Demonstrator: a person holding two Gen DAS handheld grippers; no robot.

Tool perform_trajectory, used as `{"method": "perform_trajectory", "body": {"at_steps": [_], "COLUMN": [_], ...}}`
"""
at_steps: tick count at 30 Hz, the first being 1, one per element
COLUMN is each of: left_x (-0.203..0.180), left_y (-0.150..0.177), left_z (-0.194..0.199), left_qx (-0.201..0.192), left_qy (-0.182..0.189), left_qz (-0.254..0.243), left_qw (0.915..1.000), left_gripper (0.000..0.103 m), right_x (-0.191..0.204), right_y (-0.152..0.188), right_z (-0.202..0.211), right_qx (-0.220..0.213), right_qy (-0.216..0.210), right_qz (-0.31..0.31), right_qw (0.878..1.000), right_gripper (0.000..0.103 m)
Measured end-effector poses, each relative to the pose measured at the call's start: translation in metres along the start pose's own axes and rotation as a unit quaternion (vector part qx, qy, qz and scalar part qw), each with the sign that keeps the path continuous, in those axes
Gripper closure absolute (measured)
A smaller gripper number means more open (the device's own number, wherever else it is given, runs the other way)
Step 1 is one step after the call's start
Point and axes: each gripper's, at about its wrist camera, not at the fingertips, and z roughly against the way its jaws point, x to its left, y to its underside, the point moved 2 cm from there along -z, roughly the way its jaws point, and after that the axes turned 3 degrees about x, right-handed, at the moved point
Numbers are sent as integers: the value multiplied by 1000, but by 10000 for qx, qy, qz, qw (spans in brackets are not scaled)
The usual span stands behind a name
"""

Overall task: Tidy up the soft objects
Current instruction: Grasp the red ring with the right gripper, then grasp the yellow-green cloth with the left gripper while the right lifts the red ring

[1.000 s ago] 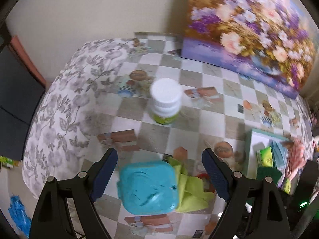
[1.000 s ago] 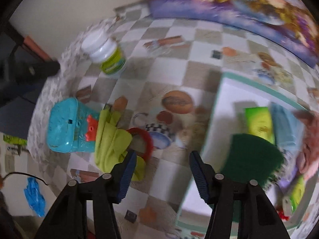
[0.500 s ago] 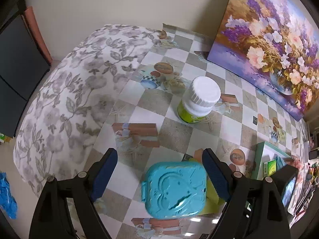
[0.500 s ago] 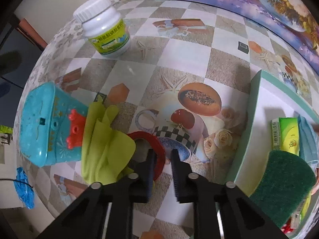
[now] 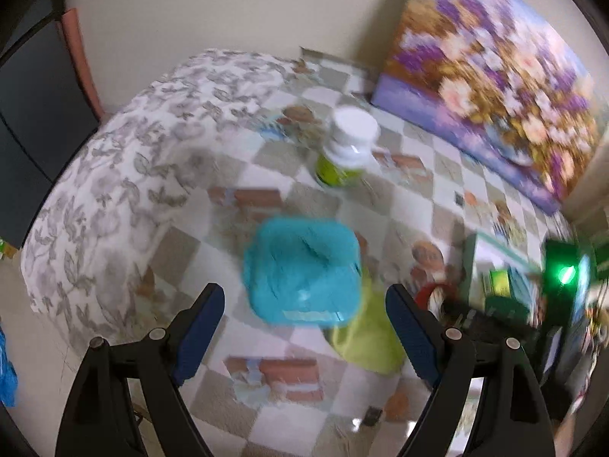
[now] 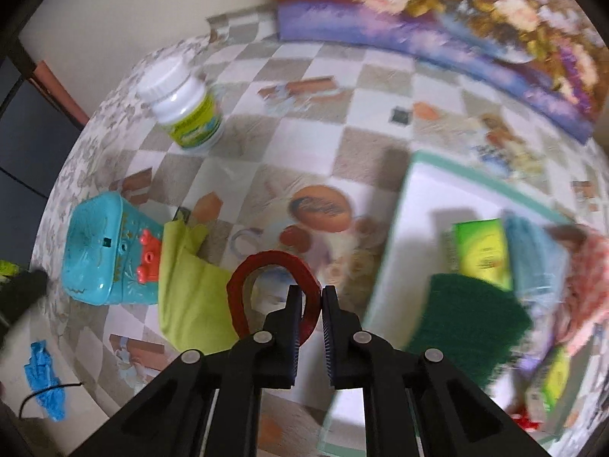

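Since half a second earlier, the right gripper had come up off the tablecloth with the red ring pinched between its nearly closed fingers, and both views had blurred with motion; a second earlier those fingers had stood wide apart above the ring. The ring now hung lifted in the right wrist view, its lower right rim caught between the pads, its arc standing over the yellow-green cloth and the printed checks. The left gripper hung with its fingers spread wide and empty above the turquoise toy box, which lay against the same cloth. To the right sat the white tray, already holding a dark green scouring pad, a green packet, a blue cloth and something pink and knitted. The white bottle stood apart near the far edge. The step in hand looked like carrying the ring to the tray; the next move would probably call for swinging right over the tray's rim, finding bare white floor short of the scouring pad, and parting the fingers only once the ring was low.
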Motion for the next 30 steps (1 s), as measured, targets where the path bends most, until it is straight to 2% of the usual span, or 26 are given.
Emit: {"method": "perform_trajectory", "body": {"at_steps": [5,9,13,19,20,23,28,30], "left_x": [-18,-33,-42,-44,-45,-48,-54,-55], "left_y": [28,39,47,56,55,52,54,56], "left_z": [-24,-43,-68,-104,-104,-104,-102,-101], "left_qx": [353,527,749,1065,971,870,811,845], "left_qy": [-27,-55,-144,-228,-284,-273,-91,15], "left_qz": [-285,-433,-512,-546,-595,-633,-738,-714], "left_qw": [9990,9977,9958,9925,9931,9938,9939,9939], "left_gripper": [16,16,18,40,40,50,90,94], "right_x": [-28,-50,-66,-77,-77,-79,-84,-88], "right_y": [2,9,15,19,20,21,26,29], "right_z": [35,56,74,91,92,91,95,97], "right_qx": [-322,-468,-626,-810,-817,-797,-850,-873], "right_qy": [116,284,271,241,246,253,191,168], "right_qz": [-208,-360,-561,-650,-634,-639,-711,-754], "right_qw": [9992,9978,9961,9943,9943,9944,9937,9932], "right_gripper": [92,92,92,92,92,92,92,92]}}
